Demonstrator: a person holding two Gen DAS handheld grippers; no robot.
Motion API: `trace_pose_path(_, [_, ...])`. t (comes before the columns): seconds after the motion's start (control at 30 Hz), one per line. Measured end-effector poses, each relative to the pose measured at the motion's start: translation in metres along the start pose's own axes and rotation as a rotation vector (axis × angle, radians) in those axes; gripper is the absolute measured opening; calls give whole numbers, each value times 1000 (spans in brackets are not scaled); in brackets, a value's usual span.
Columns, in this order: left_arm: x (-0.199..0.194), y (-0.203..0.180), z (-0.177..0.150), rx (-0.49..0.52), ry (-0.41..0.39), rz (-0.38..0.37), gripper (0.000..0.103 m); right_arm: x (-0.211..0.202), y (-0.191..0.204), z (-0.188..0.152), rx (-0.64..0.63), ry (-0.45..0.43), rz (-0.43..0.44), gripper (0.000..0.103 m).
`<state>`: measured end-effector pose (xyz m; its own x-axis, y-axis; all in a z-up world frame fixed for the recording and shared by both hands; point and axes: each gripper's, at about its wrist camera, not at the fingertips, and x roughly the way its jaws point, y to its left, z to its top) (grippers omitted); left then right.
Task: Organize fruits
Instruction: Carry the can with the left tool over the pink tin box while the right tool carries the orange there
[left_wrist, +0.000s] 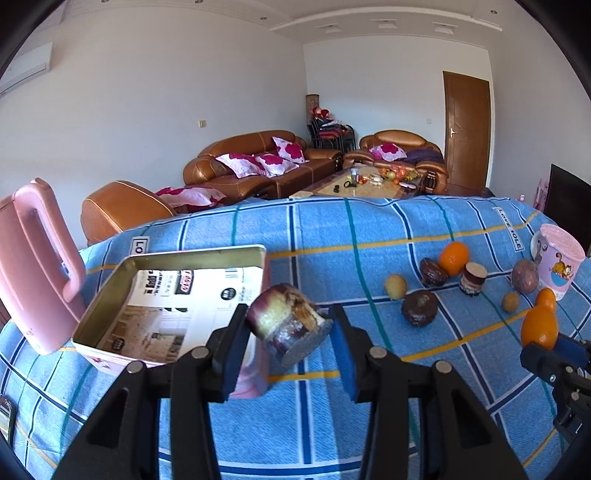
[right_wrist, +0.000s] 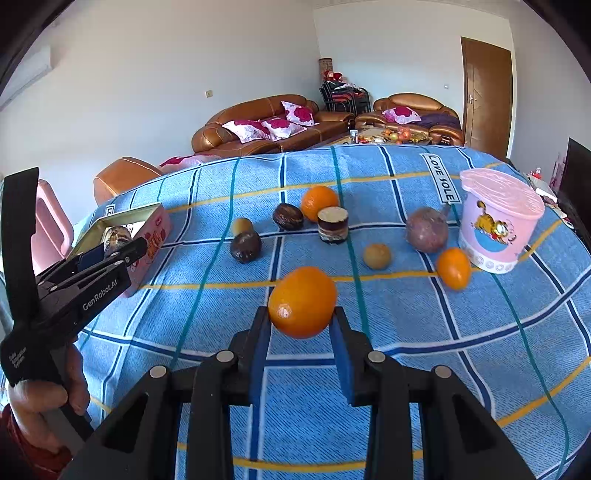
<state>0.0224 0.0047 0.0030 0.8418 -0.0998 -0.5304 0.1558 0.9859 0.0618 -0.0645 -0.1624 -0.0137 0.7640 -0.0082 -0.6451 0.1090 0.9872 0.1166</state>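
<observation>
My left gripper (left_wrist: 290, 326) is shut on a purple and yellow cut sugarcane piece (left_wrist: 288, 325), held above the right edge of an open tin box (left_wrist: 110, 295). In the right wrist view the left gripper (right_wrist: 110, 251) hovers over the box (right_wrist: 155, 236). My right gripper (right_wrist: 301, 317) is shut on an orange (right_wrist: 303, 302), lifted over the blue checked cloth (right_wrist: 406, 350). It also shows in the left wrist view (left_wrist: 539, 326). Several fruits lie on the cloth: an orange (right_wrist: 319, 202), a smaller orange (right_wrist: 453, 267), dark passion fruits (right_wrist: 246, 245), a cane piece (right_wrist: 333, 224).
A pink Garfield tub (right_wrist: 498, 225) stands at the right of the cloth. A pink kettle (left_wrist: 33, 266) stands left of the tin box. Brown sofas (left_wrist: 251, 162) and a coffee table lie beyond the table's far edge.
</observation>
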Motion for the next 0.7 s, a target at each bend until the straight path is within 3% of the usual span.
trace_pose_path(0.13, [6,34,5,-61,0,30,45,9,31,14,-15,-35,32,35])
trace_pose_path(0.47, [24,116,7,-166,12,186,45,35,122,43,-81,-121,132,35])
trace_pose_path(0.7, [41,145,3,-185,52,255,45,61,176,55,-109,-122,180,35])
